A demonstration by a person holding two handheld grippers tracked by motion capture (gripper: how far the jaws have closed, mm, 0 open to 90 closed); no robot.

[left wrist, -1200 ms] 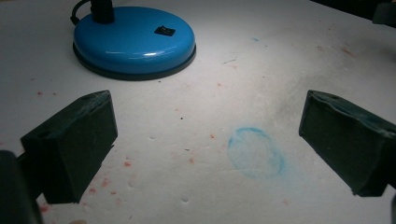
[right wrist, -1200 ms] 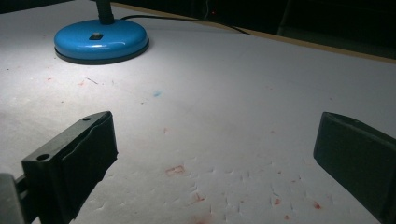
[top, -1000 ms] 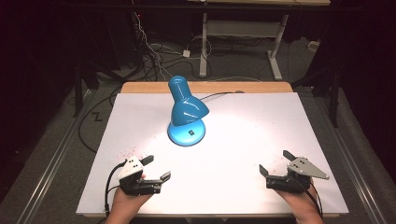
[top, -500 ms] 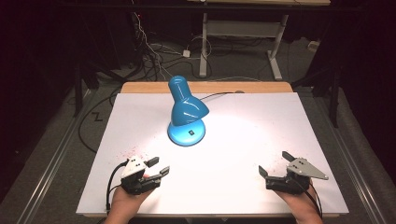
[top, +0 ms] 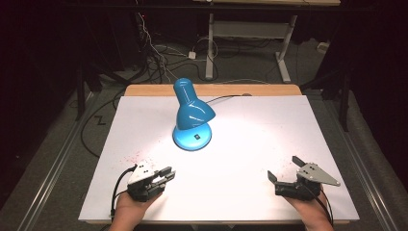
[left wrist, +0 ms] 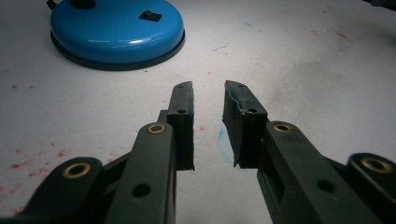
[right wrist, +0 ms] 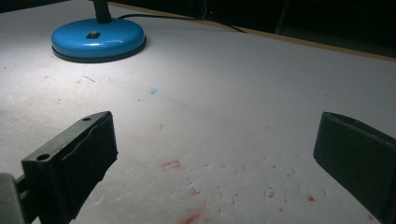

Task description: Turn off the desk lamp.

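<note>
A blue desk lamp (top: 193, 114) stands lit at the back middle of the white table (top: 269, 125), shade tilted down over its round base (left wrist: 116, 32). My left gripper (top: 168, 174) rests near the front left edge, pointing toward the lamp. Its jaws have just been closing and stand a narrow gap apart (left wrist: 208, 91) with nothing between them. My right gripper (top: 284, 167) lies near the front right edge, jaws spread wide (right wrist: 215, 126) over bare table. From that side the lamp base (right wrist: 98, 37) sits far off at the upper left.
The lamp's black cord (top: 226, 97) runs off the back over a wooden strip (top: 269, 90). Small red specks (right wrist: 173, 164) mark the white surface near both grippers. Dark floor, cables and a desk frame (top: 284, 53) lie beyond the table.
The left gripper's jaws have drawn together from wide apart to a narrow gap. Both hands, the right gripper and the lamp have stayed where they were.
</note>
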